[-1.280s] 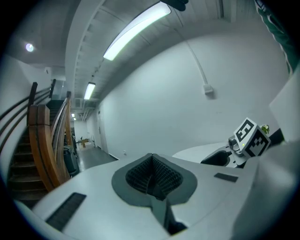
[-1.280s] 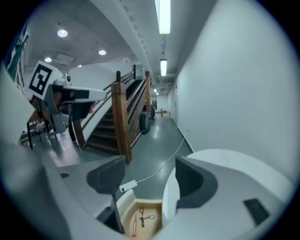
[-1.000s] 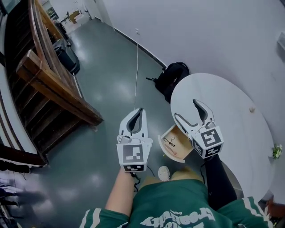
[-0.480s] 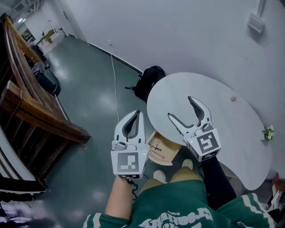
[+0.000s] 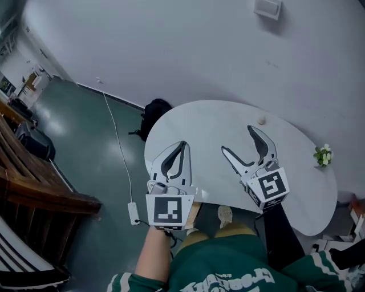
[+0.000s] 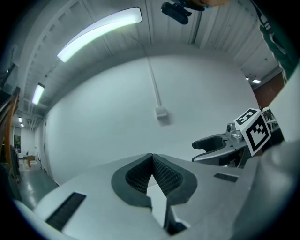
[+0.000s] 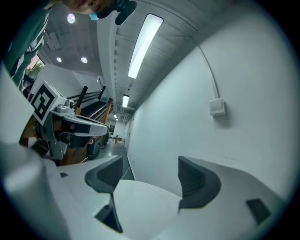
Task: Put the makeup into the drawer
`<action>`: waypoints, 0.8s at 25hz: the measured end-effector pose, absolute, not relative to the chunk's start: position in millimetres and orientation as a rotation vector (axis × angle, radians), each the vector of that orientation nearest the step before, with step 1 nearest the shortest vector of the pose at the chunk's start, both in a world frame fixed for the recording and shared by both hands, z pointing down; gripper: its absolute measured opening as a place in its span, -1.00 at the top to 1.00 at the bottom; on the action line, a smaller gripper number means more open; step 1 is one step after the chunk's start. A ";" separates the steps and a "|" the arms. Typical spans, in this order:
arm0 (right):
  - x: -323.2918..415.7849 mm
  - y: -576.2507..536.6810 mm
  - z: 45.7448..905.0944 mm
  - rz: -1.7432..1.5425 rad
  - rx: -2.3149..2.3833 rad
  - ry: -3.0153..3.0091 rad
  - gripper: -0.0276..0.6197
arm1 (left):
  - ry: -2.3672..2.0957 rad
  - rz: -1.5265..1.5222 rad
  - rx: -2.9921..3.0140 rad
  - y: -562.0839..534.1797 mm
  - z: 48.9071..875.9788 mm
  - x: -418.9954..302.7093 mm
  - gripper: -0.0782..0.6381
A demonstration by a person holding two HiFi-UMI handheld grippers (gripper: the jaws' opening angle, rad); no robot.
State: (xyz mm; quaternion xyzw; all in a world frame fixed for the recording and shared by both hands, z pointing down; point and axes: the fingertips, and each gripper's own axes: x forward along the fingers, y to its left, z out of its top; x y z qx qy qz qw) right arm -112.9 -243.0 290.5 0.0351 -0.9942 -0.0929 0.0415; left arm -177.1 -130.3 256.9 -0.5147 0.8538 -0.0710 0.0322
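Both grippers have swung across from above the grey floor, and the white kidney-shaped table [image 5: 296, 171] now fills the middle of the head view, with both tools over its near edge. One second ago the left tool hung over bare floor.

Of the two, the left gripper [image 5: 182, 144] has its jaws clenched, the ribbed dark pads meeting tip to tip with nothing between them. The right gripper [image 5: 236, 139] is released, its two jaws spread wide with only tabletop and wall behind the gap.

One pale wooden drawer [image 5: 196, 212], plainly seen below the table edge in the earlier frames, is now almost wholly hidden behind the left tool's marker cube; only a tan sliver shows. I cannot tell any makeup in these views.

On the table lie two small things, well apart: one small round cream-coloured object [image 5: 262, 120] near the far edge and one little sprig of white flowers [image 5: 322, 155] at the right end.

One black backpack [image 5: 155, 114] leans on the wall beside the table's far left. One white cable [image 5: 117, 142] trails over the floor to one white plug block [image 5: 133, 213]. One white square box [image 5: 268, 7] sits on the wall.
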 end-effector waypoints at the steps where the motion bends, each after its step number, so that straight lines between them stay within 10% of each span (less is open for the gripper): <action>1: -105.5 -262.1 290.0 -0.281 0.137 -3.042 -0.26 | 2.607 -0.214 -1.612 -151.1 255.3 -171.8 0.78; 20: -51.4 -486.2 353.7 -0.135 0.357 -2.932 -0.27 | 2.502 -0.241 -1.845 -383.5 302.1 -137.6 0.78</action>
